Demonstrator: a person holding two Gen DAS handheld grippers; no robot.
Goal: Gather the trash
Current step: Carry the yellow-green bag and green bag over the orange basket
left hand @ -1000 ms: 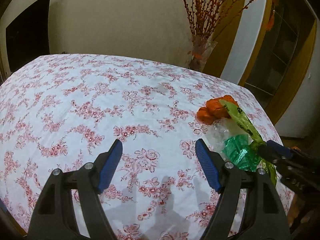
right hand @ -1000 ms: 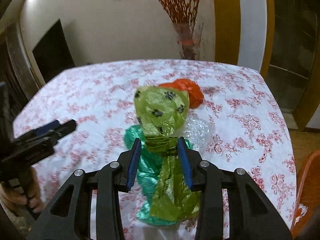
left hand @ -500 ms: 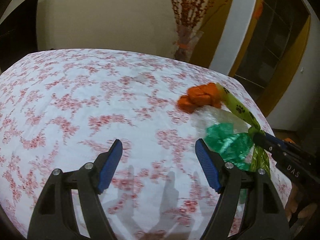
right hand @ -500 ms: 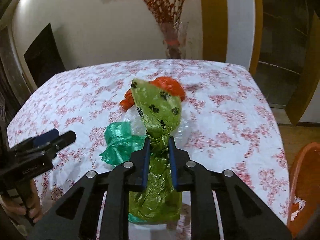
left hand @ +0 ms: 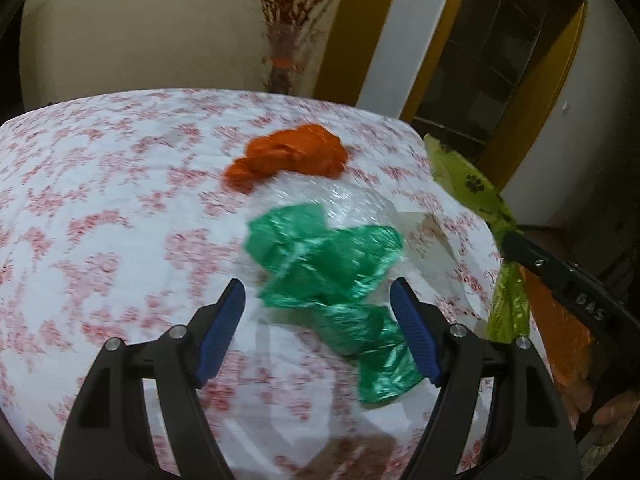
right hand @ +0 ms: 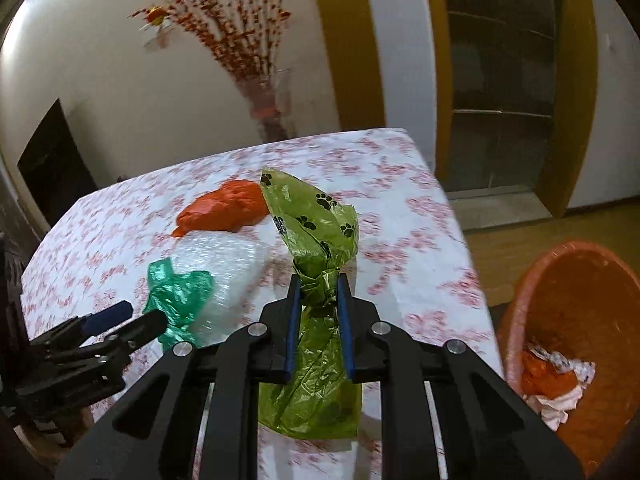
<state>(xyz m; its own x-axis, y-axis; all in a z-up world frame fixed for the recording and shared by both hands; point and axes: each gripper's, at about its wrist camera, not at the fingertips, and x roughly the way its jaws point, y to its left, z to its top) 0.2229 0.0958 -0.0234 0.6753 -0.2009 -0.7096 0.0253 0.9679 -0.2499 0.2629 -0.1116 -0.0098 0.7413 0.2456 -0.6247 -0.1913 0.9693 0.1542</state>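
Note:
My right gripper (right hand: 319, 282) is shut on a yellow-green plastic bag with black paw prints (right hand: 316, 232) and holds it lifted above the table's right side; the bag also shows in the left wrist view (left hand: 472, 188). My left gripper (left hand: 318, 298) is open, its jaws on either side of a crumpled green plastic bag (left hand: 328, 268), which also shows in the right wrist view (right hand: 176, 292). The green bag lies on clear bubble wrap (right hand: 224, 256). An orange crumpled bag (left hand: 288, 156) lies farther back on the table.
The table has a white cloth with red flowers (left hand: 100, 208). An orange bin (right hand: 576, 312) holding some trash stands on the floor to the right of the table. A vase of red branches (right hand: 268, 116) stands behind the table's far edge.
My right gripper closed on the yellow-green bag and lifted it to the right, toward the bin. My left gripper moved right, over the green bag.

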